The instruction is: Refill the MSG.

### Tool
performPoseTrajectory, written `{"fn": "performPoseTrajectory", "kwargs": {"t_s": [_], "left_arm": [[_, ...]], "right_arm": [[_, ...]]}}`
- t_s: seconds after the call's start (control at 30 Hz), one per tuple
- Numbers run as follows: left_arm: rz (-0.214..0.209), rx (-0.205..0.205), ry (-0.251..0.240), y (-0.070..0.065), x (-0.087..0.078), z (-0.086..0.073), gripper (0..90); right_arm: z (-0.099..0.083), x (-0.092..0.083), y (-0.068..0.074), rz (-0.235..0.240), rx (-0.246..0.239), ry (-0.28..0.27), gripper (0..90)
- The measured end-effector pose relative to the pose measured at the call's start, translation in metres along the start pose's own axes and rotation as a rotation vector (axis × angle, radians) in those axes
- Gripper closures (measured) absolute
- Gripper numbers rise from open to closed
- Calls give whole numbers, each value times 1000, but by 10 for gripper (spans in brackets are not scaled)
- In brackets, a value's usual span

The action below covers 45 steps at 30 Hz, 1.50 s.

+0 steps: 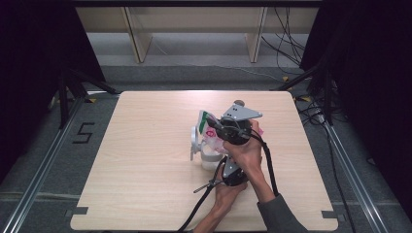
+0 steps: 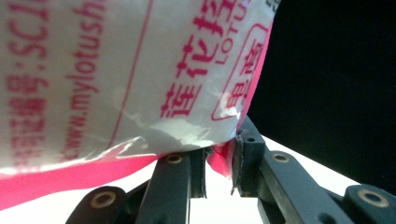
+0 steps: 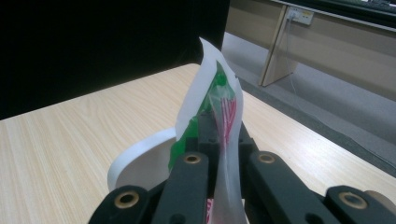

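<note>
A white plastic bag [image 1: 210, 128] with pink print and a green top is held up over a white cup [image 1: 198, 145] near the table's middle. My right gripper [image 1: 217, 127], under its grey plate, is shut on the bag's upper edge [image 3: 210, 93], its jaws [image 3: 219, 126] pinching the film. Below it, my left gripper [image 1: 227, 165] points up at the bag. In the left gripper view its jaws [image 2: 219, 158] are shut on the bag's pink bottom seam [image 2: 116, 70]. The cup's white rim [image 3: 135, 158] curves just beyond the right gripper's jaws.
The light wooden table [image 1: 145, 170] lies bare to the left and right of the hands. Beyond its far edge are a grey floor, wooden shelf legs [image 1: 138, 43] and loose cables [image 1: 291, 43]. Black stands flank both sides.
</note>
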<state>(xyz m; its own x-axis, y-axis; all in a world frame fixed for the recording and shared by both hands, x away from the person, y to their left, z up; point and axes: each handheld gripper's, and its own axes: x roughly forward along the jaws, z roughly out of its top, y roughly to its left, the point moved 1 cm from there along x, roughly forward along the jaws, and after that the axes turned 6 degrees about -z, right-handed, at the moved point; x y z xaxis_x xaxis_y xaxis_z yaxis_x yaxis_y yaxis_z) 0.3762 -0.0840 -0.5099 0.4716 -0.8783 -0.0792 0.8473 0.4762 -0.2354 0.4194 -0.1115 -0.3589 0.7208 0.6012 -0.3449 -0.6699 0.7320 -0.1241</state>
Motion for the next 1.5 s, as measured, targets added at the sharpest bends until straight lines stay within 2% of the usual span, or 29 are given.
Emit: {"fn": "performPoseTrajectory", "kwargs": {"t_s": [0.07,0.1,0.17,0.2,0.3,0.4,0.43,0.47,0.5,0.57,0.63,0.67,0.77,0.9,0.97,1.03,1.13,1.17,1.2,1.27,1.3,1.43,1.5], "left_arm": [[16,-12,1,-1,0,1,777],[15,4,15,0,0,1,777],[2,-2,1,0,1,0,777],[-2,-3,0,0,1,0,777],[0,-2,-1,0,2,0,777],[6,-1,-2,1,2,1,777],[54,27,-12,3,0,2,778],[50,-16,-63,1,3,2,777],[52,-15,-67,1,3,2,777],[54,4,-46,2,2,2,777],[55,-7,-59,1,3,2,777],[51,36,-10,4,0,2,777],[53,40,-8,3,0,2,777],[57,36,-6,4,0,1,778],[54,36,-7,3,0,2,777],[57,41,-5,3,0,1,777],[54,39,-6,3,0,1,778],[31,44,-1,3,1,1,778],[52,37,-4,2,1,1,778],[5,-1,-2,0,3,-1,778],[3,-5,0,0,4,-1,777],[4,-3,-2,1,4,-1,778],[10,-1,-4,0,4,0,778]], "right_arm": [[0,0,0,2,-6,1,884],[0,0,2,9,21,5,884],[0,-1,1,-3,7,7,884],[0,-2,0,8,11,23,885],[0,0,0,-3,-3,7,884],[0,0,-1,7,-1,19,884],[0,0,0,4,-2,13,884],[0,0,1,9,1,13,884],[1,1,1,21,-1,12,884],[1,1,0,16,-14,8,884],[1,1,0,8,-9,6,884],[1,1,0,9,-10,7,884],[1,0,0,13,8,23,884],[0,2,-1,8,6,11,884],[1,1,0,25,14,35,884],[1,3,-1,26,-15,26,884],[0,3,-1,22,-11,23,884],[0,2,0,26,-8,41,884],[0,3,-1,29,-12,39,884],[-1,5,-3,40,-17,36,884],[-2,6,-3,28,-6,35,884],[-1,4,-4,44,8,59,884],[-1,5,-5,35,-13,38,884]]}}
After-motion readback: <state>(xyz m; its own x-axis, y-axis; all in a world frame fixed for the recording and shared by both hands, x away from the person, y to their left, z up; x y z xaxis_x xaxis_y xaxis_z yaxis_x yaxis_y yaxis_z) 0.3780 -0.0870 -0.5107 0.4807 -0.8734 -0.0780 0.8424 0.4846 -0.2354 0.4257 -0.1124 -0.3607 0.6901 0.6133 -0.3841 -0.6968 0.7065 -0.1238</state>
